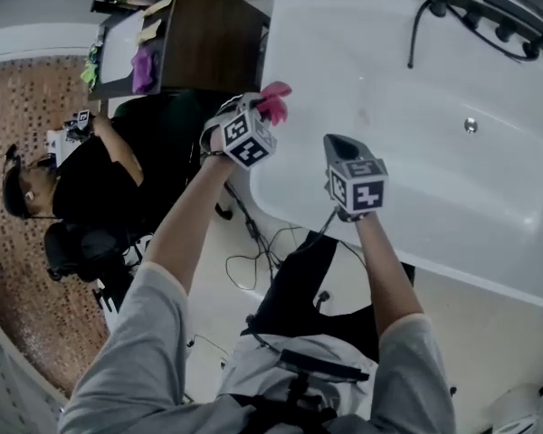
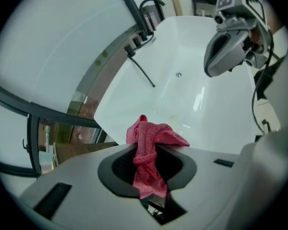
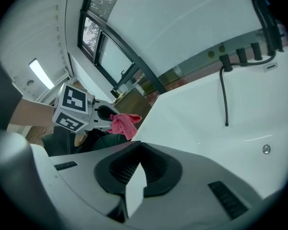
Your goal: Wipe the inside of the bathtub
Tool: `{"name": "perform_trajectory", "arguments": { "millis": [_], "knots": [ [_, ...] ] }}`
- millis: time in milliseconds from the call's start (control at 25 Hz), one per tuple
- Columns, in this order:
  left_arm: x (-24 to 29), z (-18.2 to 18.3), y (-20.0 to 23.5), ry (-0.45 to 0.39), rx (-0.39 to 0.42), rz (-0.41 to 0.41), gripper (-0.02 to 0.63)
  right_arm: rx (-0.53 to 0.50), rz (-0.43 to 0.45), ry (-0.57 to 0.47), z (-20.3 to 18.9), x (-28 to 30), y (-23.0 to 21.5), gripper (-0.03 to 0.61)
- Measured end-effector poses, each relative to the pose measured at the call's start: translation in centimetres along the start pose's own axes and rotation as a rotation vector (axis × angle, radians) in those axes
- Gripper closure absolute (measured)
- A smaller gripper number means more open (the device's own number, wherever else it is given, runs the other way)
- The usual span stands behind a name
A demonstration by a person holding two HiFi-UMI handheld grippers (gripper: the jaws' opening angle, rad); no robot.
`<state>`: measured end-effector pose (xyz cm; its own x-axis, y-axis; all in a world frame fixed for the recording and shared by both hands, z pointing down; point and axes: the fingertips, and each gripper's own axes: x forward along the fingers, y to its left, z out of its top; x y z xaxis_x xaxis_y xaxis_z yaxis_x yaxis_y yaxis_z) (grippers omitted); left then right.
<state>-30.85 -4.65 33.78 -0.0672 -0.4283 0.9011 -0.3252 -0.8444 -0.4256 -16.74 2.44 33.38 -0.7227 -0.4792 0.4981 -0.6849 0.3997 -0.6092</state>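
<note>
Holding pink cloth [image 2: 151, 143] clamped in left hand-held gripper [image 2: 146, 152], at twelve o'clock in head view over bathtub [image 1: 452, 188] rim, poised for wiping inside. Leaving right hand-held gripper [image 3: 133, 164] spare beside it, jaws seemingly together, empty.

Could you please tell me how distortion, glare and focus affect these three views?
Head view: dim, the bathtub rim bowed by the wide lens. Left gripper view: strong fisheye with black corners, glare streaks on the bathtub wall, pink cloth sharp. Right gripper view: same fisheye, window frames curved, ceiling light blown out.
</note>
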Motion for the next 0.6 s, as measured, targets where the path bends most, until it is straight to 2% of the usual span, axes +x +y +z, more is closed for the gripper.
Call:
{"name": "perform_trajectory", "arguments": {
  "millis": [320,600],
  "knots": [
    [8.8,-0.4,1.7,0.116,0.297,-0.045,0.531,0.008,-0.018,-0.029,-0.2,7.8,-4.2,0.569],
    [14.0,-0.3,2.9,0.241,0.493,-0.065,0.531,-0.024,-0.036,0.002,-0.6,12.2,-6.9,0.569]
  ]
}}
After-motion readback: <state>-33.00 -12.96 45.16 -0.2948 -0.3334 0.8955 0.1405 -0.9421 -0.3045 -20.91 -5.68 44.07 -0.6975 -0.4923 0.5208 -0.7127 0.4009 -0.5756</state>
